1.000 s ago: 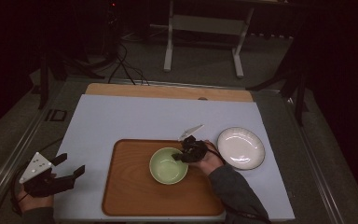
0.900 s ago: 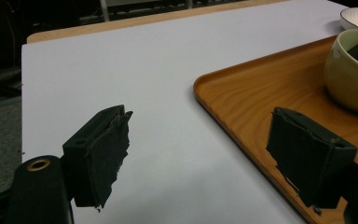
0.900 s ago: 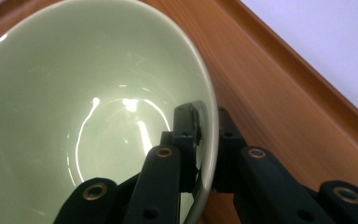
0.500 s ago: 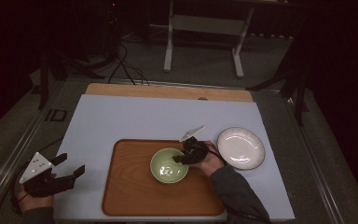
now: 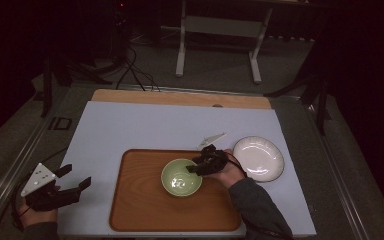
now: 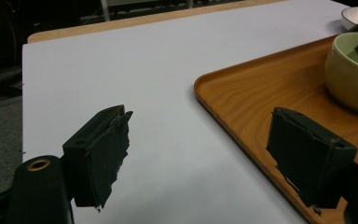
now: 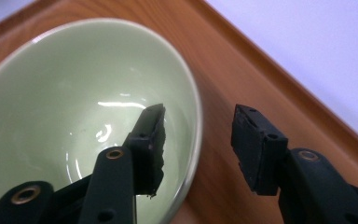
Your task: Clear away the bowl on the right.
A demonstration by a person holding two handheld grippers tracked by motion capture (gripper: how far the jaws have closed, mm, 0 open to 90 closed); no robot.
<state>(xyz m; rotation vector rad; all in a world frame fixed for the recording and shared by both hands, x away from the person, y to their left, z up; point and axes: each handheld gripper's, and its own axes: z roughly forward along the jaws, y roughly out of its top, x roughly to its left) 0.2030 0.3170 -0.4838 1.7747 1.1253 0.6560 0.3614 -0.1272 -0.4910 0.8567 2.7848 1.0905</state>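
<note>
The right gripper (image 5: 196, 167) sits ahead of the right hand (image 5: 226, 172), whose dark-sleeved forearm (image 5: 257, 212) comes up from the bottom edge of the high view, angled to the left. Its jaws have just been opening and now stand apart, pads pressing on nothing, with a bowl's rim passing through the gap between them in the right gripper view. The left gripper (image 5: 75, 186), low at the left edge, lies roughly level in the left hand (image 5: 35, 216), jaws spread wide and holding nothing.

Dim room — grey floor (image 5: 220, 75), white frame legs (image 5: 182, 47), black cables (image 5: 130, 70) behind table.
</note>
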